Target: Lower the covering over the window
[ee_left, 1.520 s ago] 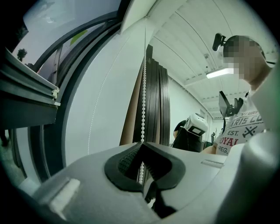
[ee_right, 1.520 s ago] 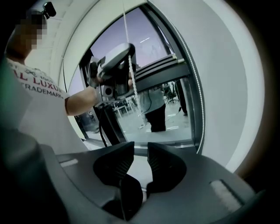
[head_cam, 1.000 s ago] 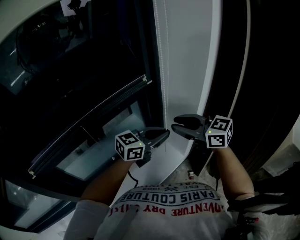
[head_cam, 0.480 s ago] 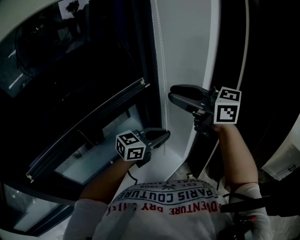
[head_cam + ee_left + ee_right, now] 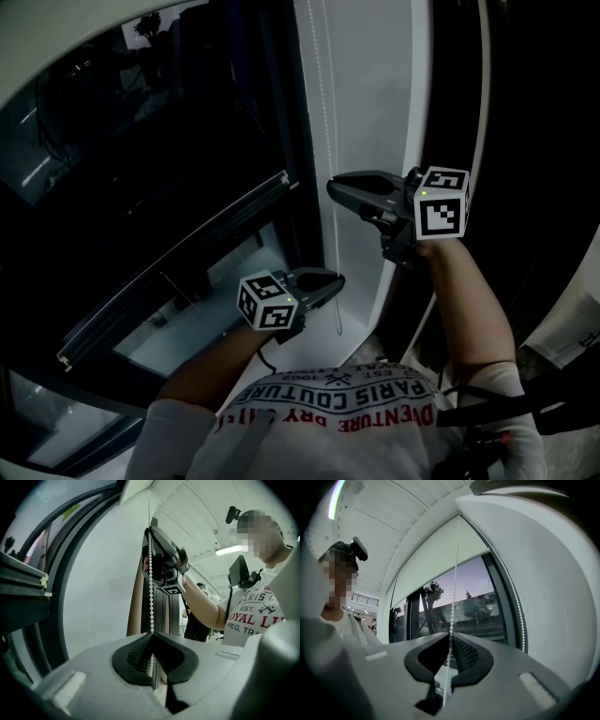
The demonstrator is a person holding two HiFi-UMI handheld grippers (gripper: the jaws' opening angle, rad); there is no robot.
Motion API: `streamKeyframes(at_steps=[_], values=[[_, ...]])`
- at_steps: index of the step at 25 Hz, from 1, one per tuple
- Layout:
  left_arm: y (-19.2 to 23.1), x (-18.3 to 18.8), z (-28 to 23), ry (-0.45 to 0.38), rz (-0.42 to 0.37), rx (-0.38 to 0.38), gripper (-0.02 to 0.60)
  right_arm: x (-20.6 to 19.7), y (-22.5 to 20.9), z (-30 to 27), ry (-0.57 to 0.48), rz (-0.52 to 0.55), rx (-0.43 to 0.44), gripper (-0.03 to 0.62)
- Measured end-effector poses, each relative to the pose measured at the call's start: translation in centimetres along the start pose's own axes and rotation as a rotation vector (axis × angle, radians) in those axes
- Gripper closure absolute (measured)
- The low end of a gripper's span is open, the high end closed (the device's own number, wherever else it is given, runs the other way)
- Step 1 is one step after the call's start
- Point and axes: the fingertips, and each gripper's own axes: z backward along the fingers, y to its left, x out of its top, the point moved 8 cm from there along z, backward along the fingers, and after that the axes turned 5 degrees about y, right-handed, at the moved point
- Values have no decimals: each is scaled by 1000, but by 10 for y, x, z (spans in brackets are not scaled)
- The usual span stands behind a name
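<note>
The bead chain [image 5: 325, 122] was hung straight up and down, with its long line set along the white wall [image 5: 375, 84] just beside the dark window [image 5: 141, 169]. It was made of small white beads in two thin strings, side by side. One string was caught by both grippers. The other string was left free, closer to the wall.

The chain was pinched low down by the left gripper [image 5: 337, 279]. Its fingers were pressed tight together with the beads between the black pads. From there the string was seen running up to the right gripper [image 5: 333, 187], which was held higher on the same string. The fingers of the right gripper were being closed, and the chain was squeezed in the narrow gap at their tips. Both grippers were pointed at the wall, each held out on a bare arm.

In the right gripper view, the top part of the window was covered by the pale blind [image 5: 440, 559]. Below its edge, trees and buildings were seen through the glass.
</note>
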Motion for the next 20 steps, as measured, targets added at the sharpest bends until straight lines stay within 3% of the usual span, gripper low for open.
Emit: streamKeyframes(at_steps=[5,9,11,14,17,20], values=[[-3,-1,-1,33,-49,23,576,-1,3,-2,16,-12,31,574],[1,-6,-6,73,-44,43,577,-6,-3,-3,68,-7,-6,576],[0,-11,-8,64,-19,45,577,-10,-3,-2,89,10,-20,577],[0,-19,-8,1,12,57,577,-19,1,8,13,-47,-12,577],[-1,-34,-12,36,-5,68,577,-35,5,14,20,-41,-19,579],[-3,-58,-17,62,33,45,575,-57,5,14,81,-21,-35,577]])
